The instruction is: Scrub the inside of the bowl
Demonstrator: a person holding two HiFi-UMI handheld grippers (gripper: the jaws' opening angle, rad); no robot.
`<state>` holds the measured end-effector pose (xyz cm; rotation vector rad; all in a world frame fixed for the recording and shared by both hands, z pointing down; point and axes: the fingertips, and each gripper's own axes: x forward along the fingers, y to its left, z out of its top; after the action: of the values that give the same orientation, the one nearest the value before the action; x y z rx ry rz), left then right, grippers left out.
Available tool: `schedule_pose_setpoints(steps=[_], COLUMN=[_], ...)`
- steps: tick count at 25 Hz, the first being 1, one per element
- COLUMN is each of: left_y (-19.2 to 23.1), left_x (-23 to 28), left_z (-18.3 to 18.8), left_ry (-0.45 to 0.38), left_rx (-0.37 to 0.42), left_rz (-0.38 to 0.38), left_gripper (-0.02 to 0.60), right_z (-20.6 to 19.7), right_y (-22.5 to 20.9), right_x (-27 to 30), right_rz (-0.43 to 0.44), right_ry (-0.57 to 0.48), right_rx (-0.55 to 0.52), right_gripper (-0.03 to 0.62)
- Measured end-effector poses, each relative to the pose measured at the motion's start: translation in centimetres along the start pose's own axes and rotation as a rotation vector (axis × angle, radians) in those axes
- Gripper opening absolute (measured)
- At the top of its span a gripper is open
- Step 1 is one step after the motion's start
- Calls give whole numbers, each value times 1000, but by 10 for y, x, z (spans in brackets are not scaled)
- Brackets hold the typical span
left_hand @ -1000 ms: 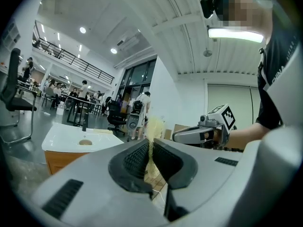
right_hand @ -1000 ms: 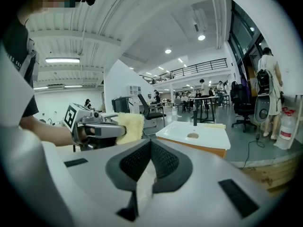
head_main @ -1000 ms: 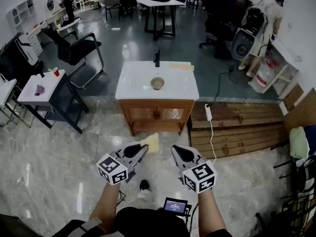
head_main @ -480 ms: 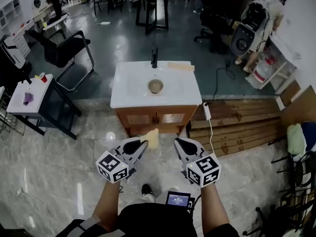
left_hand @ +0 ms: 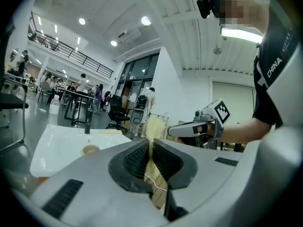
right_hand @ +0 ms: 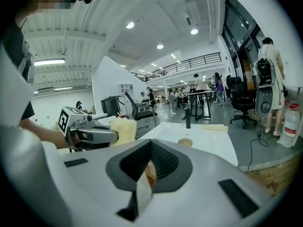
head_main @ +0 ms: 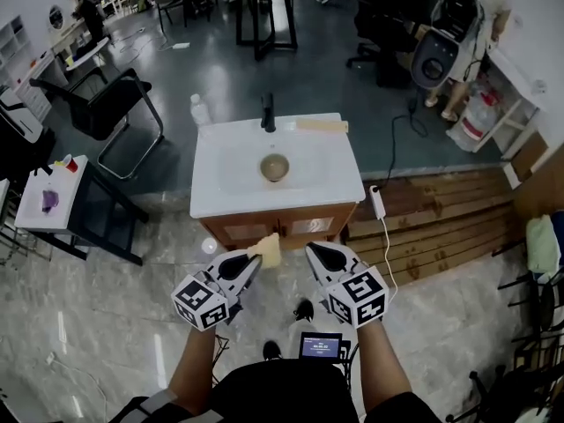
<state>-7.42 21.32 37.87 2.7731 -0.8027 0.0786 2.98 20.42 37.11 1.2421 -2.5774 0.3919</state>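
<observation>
A person stands on the marble floor short of a white sink surface point(head_main: 330, 179), a claw in each hand. The task's bowl point(head_main: 275, 166), small and tan, sits upright in the basin at the middle of that surface, just on the near side of the black faucet point(head_main: 268, 113) and well apart from both claws.

The left claw point(head_main: 256, 258) is clamped on one edge of a pale yellow sponge point(head_main: 269, 252), most of which juts out past the tips. The right claw point(head_main: 313, 252) is pressed together with nothing in it.

The bowl looks rigid and light, its material unclear from here. On the smooth basin it would likely skate or spin under scrubbing, so the free right claw would best open and pinch the rim on its right or near side. The sponge appears soft and should squash to the inner curve.
</observation>
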Motion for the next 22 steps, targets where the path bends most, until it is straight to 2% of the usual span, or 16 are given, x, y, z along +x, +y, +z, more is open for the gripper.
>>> schedule_pose_setpoints(steps=[10, 17, 22], left_y=[59, 95, 120], left_x=[88, 103, 112], left_z=[34, 35, 34], left_ry=[21, 34, 42], left_rx=[21, -3, -16], left_rz=[67, 135, 139], left_gripper=[17, 17, 17], right_z=[28, 32, 33], right_y=[-94, -117, -131], right_x=[57, 92, 115], right_rz=[90, 148, 150], right_ry=[-1, 21, 41], right_rx=[-9, -4, 8], right_gripper=[8, 8, 8])
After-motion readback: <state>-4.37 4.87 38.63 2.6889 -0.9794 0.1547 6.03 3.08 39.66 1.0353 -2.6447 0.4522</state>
